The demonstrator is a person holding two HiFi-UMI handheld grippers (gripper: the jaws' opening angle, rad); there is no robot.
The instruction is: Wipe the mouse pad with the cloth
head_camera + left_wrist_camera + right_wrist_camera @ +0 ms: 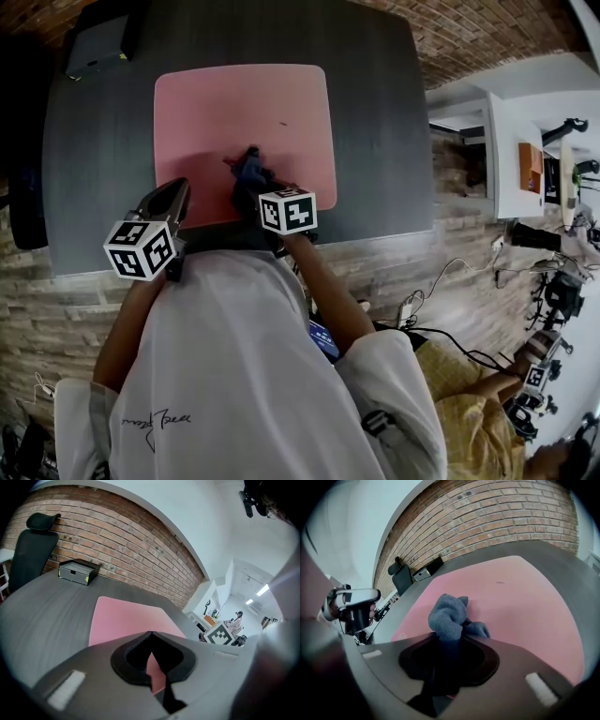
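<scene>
while on pad (525, 602), cloth (447, 616) between jaws

**Hidden, Cut Off, Too Small**

The cloth's (449, 616) lower part disappears between the right gripper's (448, 644) closed jaws. In the left gripper view, the left gripper's (152, 641) body blocks the near part of the mouse pad (126, 618). A dark speck (283, 123) on the pad is too small to identify. A person in yellow (469, 389) is cut off by the head view's lower edge.
</scene>
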